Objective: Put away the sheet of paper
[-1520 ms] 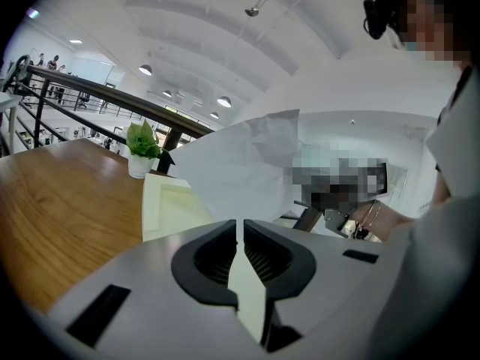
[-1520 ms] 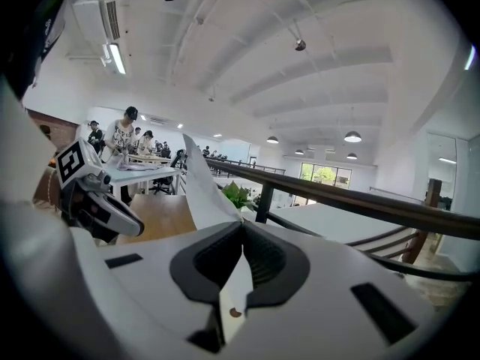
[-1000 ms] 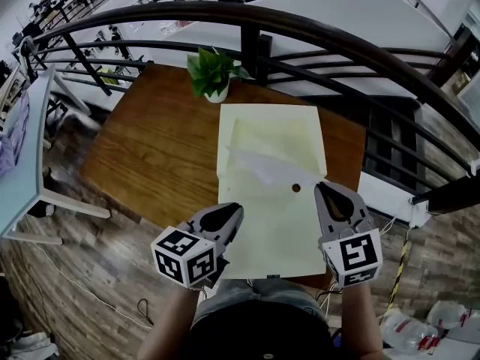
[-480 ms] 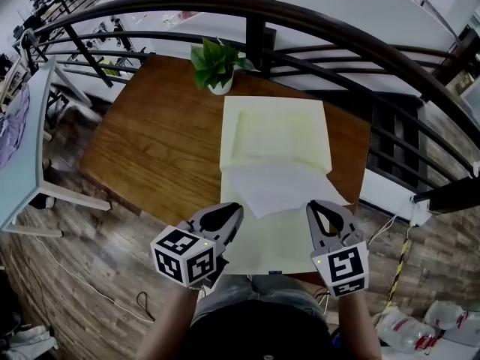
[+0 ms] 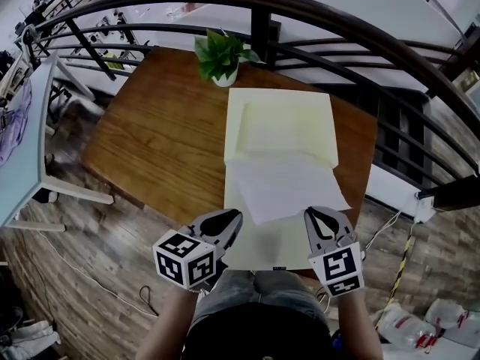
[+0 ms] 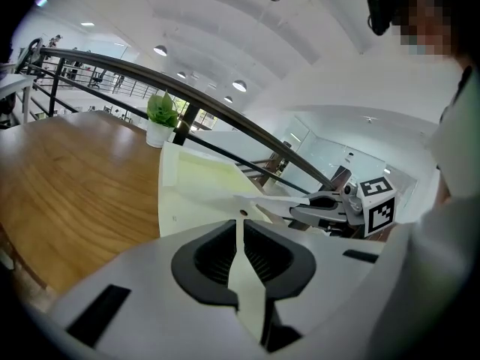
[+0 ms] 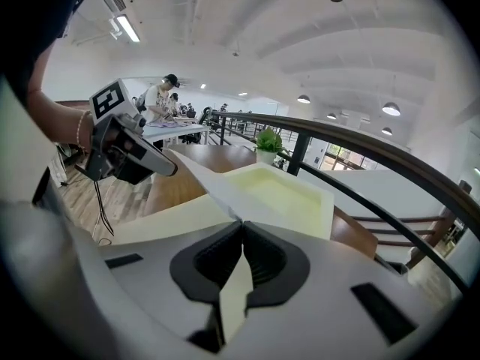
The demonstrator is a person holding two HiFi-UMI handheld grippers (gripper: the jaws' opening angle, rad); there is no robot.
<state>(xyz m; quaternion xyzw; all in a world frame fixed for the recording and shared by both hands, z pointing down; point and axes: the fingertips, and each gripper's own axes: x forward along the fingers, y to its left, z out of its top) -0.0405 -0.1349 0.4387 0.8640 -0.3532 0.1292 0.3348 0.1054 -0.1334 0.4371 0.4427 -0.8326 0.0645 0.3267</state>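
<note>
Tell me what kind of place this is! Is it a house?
Not a house. It is probably a big open office, seemingly on an upper level. A dark railing curves past the wooden table, and people stand at desks farther off.

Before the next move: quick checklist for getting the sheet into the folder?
1. Right tool shut on the sheet of paper: ok.
2. Left tool shut on the folder near edge: ok.
3. Sheet lies over the open folder, far edge at the pocket: ok.
4. Far edge already inside the pocket: cannot tell.
5. Potted plant off the sheet, past the folder's far corner: ok.
</note>
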